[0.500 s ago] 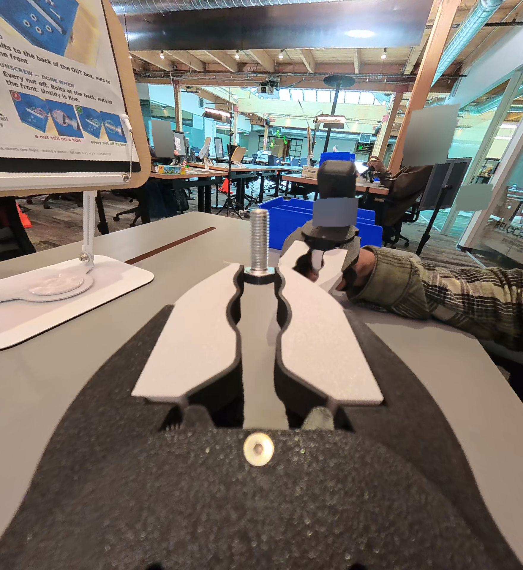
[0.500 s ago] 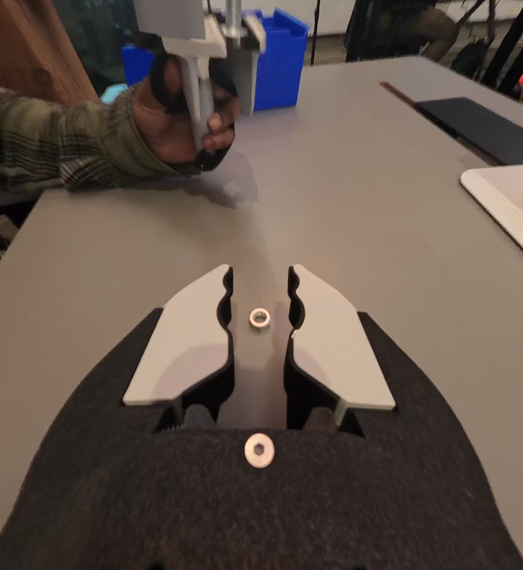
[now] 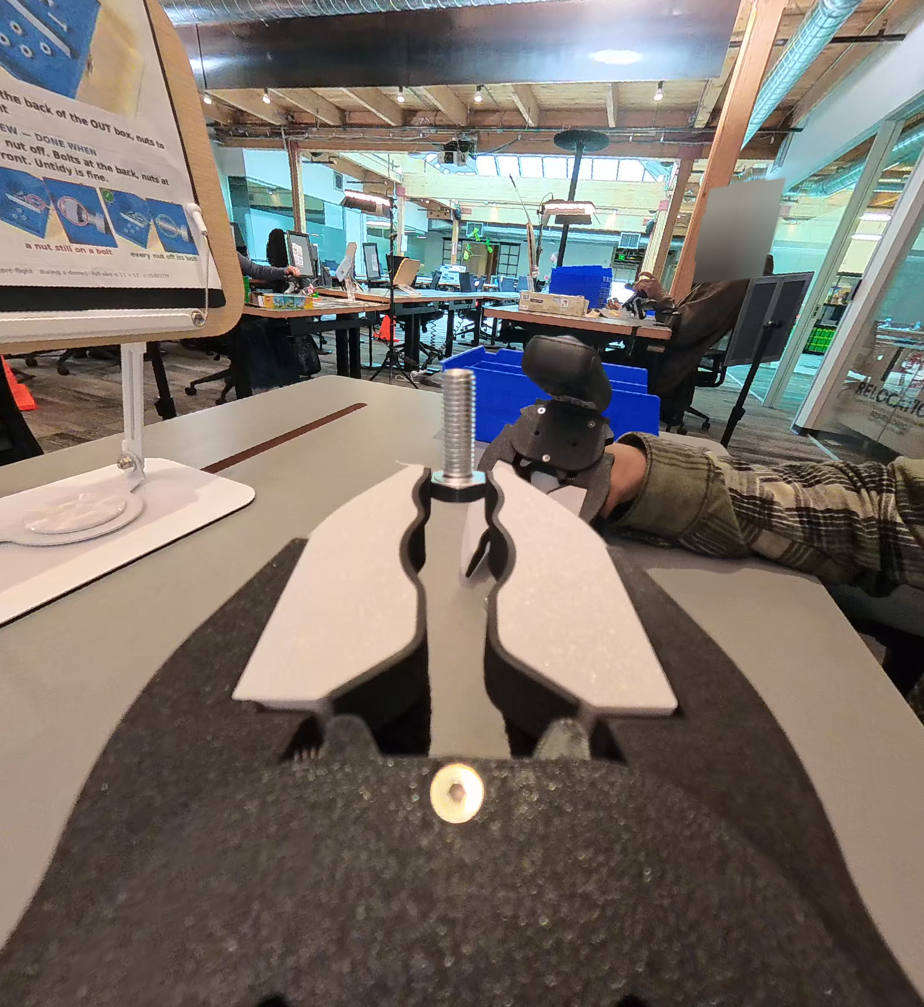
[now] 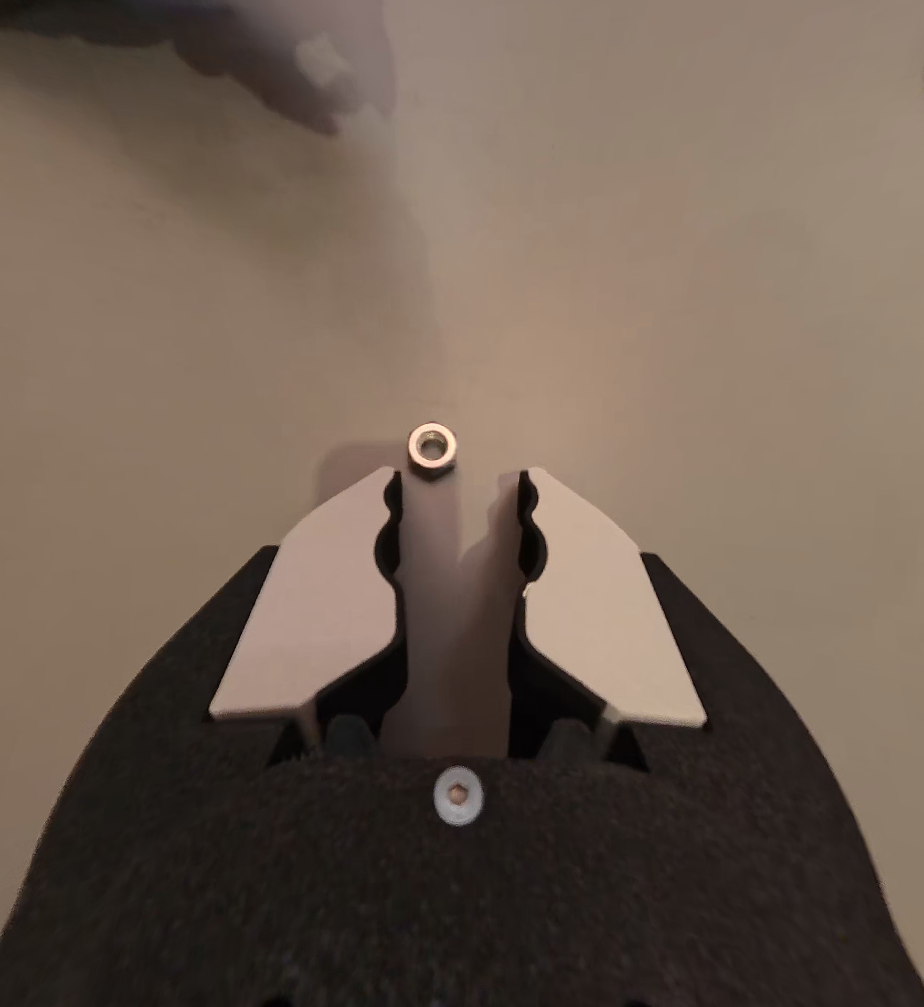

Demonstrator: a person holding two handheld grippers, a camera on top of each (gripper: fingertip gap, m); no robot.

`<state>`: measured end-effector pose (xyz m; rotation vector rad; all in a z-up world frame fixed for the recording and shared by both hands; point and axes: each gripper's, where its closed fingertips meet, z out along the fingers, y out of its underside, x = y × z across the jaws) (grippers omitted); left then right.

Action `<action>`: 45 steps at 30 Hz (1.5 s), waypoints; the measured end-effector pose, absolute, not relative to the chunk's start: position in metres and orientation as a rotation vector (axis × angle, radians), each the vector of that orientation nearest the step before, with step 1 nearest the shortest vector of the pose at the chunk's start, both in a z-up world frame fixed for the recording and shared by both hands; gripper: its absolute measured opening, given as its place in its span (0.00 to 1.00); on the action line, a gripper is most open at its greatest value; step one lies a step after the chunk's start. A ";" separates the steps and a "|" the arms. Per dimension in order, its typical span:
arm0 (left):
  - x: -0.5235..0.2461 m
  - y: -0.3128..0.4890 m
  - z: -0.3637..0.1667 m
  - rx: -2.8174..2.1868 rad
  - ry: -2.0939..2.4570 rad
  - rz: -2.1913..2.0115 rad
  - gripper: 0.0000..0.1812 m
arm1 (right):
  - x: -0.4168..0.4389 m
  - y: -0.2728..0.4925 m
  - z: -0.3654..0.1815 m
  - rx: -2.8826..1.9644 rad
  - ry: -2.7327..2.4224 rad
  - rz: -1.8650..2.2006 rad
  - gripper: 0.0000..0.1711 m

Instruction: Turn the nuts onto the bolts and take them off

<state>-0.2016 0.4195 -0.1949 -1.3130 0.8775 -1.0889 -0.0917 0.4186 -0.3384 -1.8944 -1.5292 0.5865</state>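
Ahead, my left gripper (image 3: 457, 482) clamps the head of a threaded steel bolt (image 3: 458, 419), its long axis upright, with a blue bin (image 3: 508, 389) behind. Down on the smooth grey table (image 4: 666, 272), my right gripper (image 4: 457, 479) gapes, its 2 fingers just short of a hex nut (image 4: 430, 452) lying flat, bore up.

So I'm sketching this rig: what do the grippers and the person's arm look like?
Each gripper has a grainy black body, a central silver hex screw and two pale grey fingers with wavy black inner edges. The arm wears an olive plaid sleeve.
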 end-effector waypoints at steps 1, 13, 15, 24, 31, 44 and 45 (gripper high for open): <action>-0.202 0.420 -0.195 -1.314 0.877 -1.091 0.10 | -0.091 0.419 -0.339 -1.903 -1.526 0.578 0.24; -0.198 0.417 -0.197 -1.319 0.909 -1.075 0.10 | -0.103 0.413 -0.339 -1.867 -1.558 0.574 0.25; -0.197 0.417 -0.199 -1.325 0.912 -1.082 0.10 | -0.103 0.412 -0.340 -1.873 -1.565 0.572 0.25; -0.196 0.416 -0.200 -1.333 0.918 -1.089 0.10 | -0.107 0.406 -0.340 -1.874 -1.585 0.606 0.18; -0.192 0.415 -0.203 -1.340 0.943 -1.073 0.10 | -0.110 0.405 -0.341 -1.908 -1.560 0.628 0.10; -0.187 0.414 -0.210 -1.351 0.981 -1.064 0.10 | -0.139 0.404 -0.234 -1.686 -1.377 0.869 0.10; -0.187 0.413 -0.209 -1.346 0.979 -1.070 0.10 | -0.146 0.404 -0.216 -1.656 -1.401 0.869 0.10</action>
